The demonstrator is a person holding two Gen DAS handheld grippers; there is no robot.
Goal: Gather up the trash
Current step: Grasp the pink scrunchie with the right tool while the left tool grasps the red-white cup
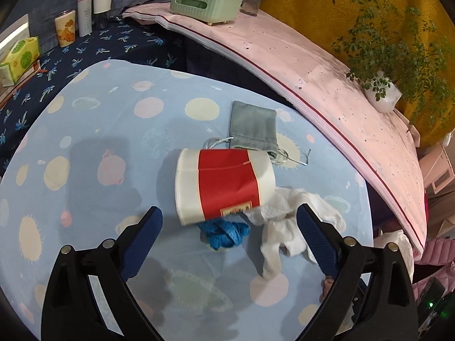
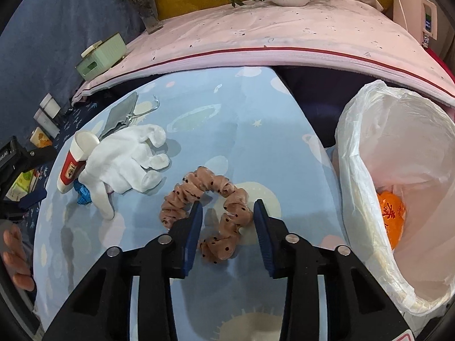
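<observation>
The right gripper [image 2: 228, 207] straddles the brown scrunchie [image 2: 207, 213], jaws apart, not pinching. The left gripper [image 1: 229, 218] gapes wide before the red-and-white tube [image 1: 224, 183].

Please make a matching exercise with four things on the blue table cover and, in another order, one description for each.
Things:
1. scrunchie
2. white glove
3. grey pouch
4. red and white tube

Descriptions:
A. lying on its side, partly over a blue ribbon
B. brown with dark dots, between the right gripper fingers
C. flat, with a silver cord
D. fingers spread

Pairs: 1-B, 2-D, 3-C, 4-A
</observation>
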